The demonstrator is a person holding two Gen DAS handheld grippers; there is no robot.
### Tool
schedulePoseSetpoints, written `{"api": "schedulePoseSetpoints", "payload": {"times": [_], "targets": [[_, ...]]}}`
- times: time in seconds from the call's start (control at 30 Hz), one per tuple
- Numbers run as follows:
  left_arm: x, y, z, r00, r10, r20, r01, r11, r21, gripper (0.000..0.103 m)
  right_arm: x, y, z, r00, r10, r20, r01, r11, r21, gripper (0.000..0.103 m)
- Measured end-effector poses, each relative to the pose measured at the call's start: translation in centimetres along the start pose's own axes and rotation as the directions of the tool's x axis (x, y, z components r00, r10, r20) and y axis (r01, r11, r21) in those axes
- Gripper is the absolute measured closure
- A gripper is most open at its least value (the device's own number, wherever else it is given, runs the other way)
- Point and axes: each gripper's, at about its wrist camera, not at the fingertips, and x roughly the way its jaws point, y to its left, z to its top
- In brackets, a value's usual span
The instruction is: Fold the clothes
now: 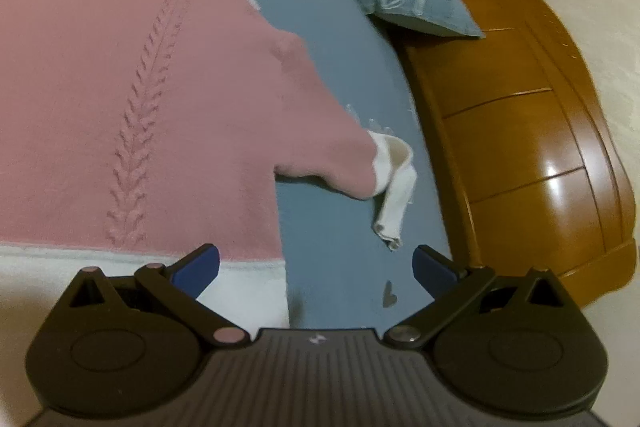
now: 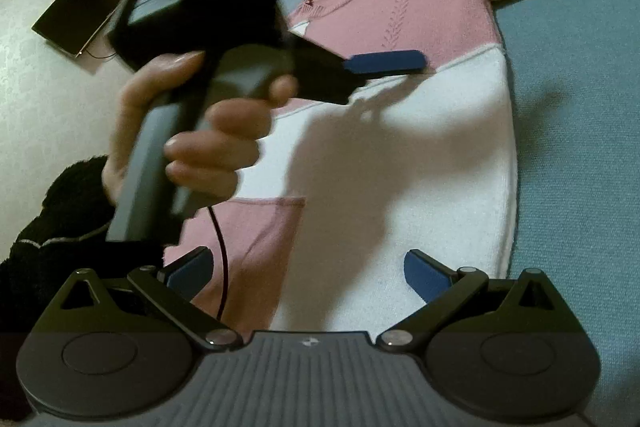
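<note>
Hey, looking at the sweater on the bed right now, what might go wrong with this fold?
1. The sleeve's white cuff lies twisted near the wooden bed frame; a grab there could lock in the twist.
2. Both the left tongs and right tongs are open and hold nothing, so the sweater may bunch if only one layer is caught.
3. The dangling cable might snag the knit.

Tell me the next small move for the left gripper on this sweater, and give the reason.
Probably ease the left gripper forward and down onto the white cuff. Its jaws stand open and hold nothing, and the pink sleeve lies stretched out on the blue sheet, not yet folded over the sweater body. The right gripper is open too, over the white hem.
</note>
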Motion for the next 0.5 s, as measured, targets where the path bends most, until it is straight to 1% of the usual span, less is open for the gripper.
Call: {"api": "schedulePoseSetpoints", "payload": {"times": [0.17, 0.23, 0.27, 0.3, 0.37, 0.43, 0.5], "targets": [[-2.5, 2.5, -0.6, 1.0, 0.013, 0.004, -0.013, 0.999, -0.052, 0.001, -0.3, 0.0, 0.0, 1.0, -0.008, 0.001, 0.008, 1.0, -0.01, 0.0], [-3.6, 3.4, -1.0, 1.0, -0.002, 0.016, 0.004, 0.997, -0.071, 0.001, -0.2, 0.2, 0.0, 1.0, -0.016, 0.004, 0.016, 1.0, -0.021, 0.0], [-4.3, 3.6, -1.2, 1.0, 0.004, 0.02, -0.002, 0.997, -0.078, 0.001, -0.1, 0.4, 0.0, 1.0, -0.02, 0.005, 0.021, 0.999, -0.03, 0.0], [-5.1, 3.6, -1.4, 1.0, 0.007, 0.027, -0.005, 0.997, -0.078, 0.001, 0.0, 0.5, -0.1, 1.0, -0.024, 0.006, 0.025, 0.999, -0.039, 0.0], [-6.7, 3.6, -1.8, 0.998, -0.007, 0.065, 0.011, 0.998, -0.065, 0.001, 0.1, 1.0, 0.0, 1.0, -0.027, 0.008, 0.028, 0.998, -0.051, 0.0], [-7.8, 3.9, -2.1, 0.996, 0.004, 0.089, 0.002, 0.998, -0.07, 0.001, 0.0, 1.0, 0.0, 1.0, -0.024, 0.009, 0.024, 0.998, -0.052, 0.0], [-8.5, 4.7, -2.7, 0.996, 0.033, 0.088, -0.025, 0.995, -0.093, 0.001, 0.1, 0.2, 0.0, 1.0, -0.018, 0.01, 0.019, 0.999, -0.044, 0.0]]}}
